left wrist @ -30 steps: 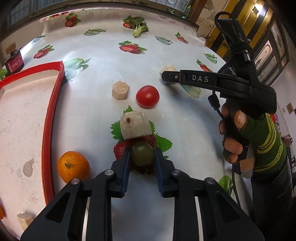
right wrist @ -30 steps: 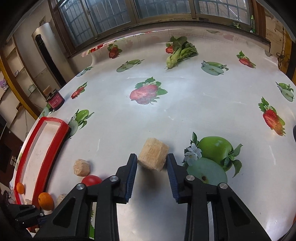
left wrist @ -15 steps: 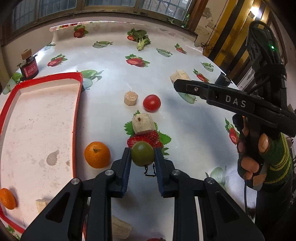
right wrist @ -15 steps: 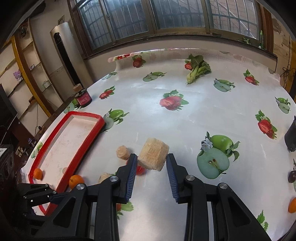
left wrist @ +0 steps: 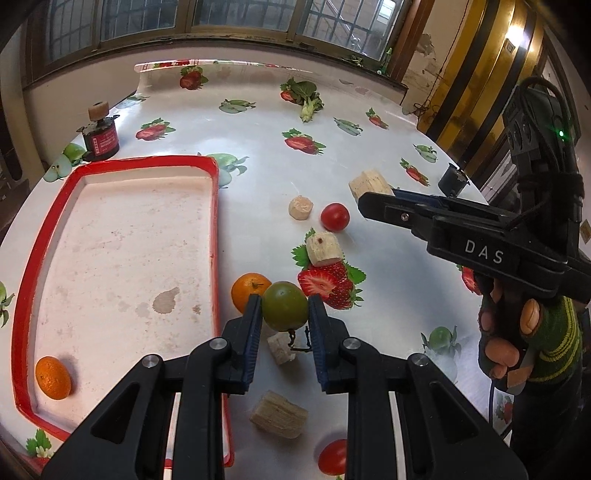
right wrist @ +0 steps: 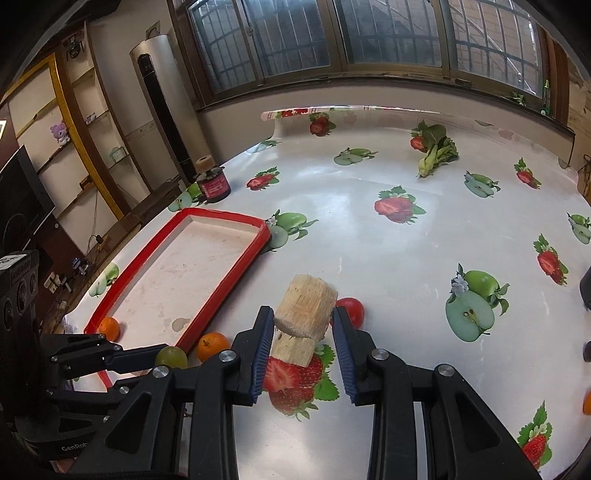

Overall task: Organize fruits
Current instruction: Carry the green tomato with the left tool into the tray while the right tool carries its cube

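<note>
Gripping one smooth round green fruit (left wrist: 285,305) just right of the red-rimmed tray (left wrist: 213,221) is the left hand-held gripper (left wrist: 285,325); the right hand-held gripper (right wrist: 303,334) is clamping one rough, fibrous cut chunk (right wrist: 306,309). Lying inside that tray is one dimpled orange (left wrist: 53,377), another orange (left wrist: 246,291) just outside its rim.

Worktop (right wrist: 369,236): white cloth printed with strawberries and apples. Dark red-labelled jar (left wrist: 100,139) with cork-coloured lid, at far left edge. Leafy green vegetable (right wrist: 436,153) near far edge. Barred windows (right wrist: 332,33) beyond; tall grey floor unit (right wrist: 162,99) at left.
</note>
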The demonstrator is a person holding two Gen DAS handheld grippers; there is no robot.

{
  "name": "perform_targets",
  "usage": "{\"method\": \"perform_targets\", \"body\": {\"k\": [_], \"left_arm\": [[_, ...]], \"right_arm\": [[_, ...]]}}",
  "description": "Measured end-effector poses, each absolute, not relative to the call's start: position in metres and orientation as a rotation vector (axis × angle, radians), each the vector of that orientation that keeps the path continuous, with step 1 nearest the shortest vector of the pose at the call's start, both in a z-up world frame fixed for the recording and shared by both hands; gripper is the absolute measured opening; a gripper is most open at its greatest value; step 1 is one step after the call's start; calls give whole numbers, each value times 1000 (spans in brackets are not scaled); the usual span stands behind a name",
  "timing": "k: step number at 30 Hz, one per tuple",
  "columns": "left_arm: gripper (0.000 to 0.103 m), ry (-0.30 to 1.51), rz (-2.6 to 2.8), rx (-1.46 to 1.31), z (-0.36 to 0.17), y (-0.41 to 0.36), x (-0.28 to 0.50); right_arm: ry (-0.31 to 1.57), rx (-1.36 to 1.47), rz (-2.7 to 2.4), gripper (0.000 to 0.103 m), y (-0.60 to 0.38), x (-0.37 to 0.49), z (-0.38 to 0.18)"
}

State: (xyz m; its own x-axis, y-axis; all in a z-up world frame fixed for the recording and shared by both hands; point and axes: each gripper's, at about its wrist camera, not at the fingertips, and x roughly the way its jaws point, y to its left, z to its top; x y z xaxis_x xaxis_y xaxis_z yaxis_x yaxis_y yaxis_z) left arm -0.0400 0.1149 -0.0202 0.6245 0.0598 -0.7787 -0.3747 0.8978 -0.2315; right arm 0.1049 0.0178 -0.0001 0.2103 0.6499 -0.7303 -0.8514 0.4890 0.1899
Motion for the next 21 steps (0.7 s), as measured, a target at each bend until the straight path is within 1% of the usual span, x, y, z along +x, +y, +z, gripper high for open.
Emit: {"method": "perform_targets", "body": {"k": [21], "left_arm": [[22,827,360,-440,-17,164,-84]], "right_arm": [[853,-338,1144,34,54,63,1]]}}
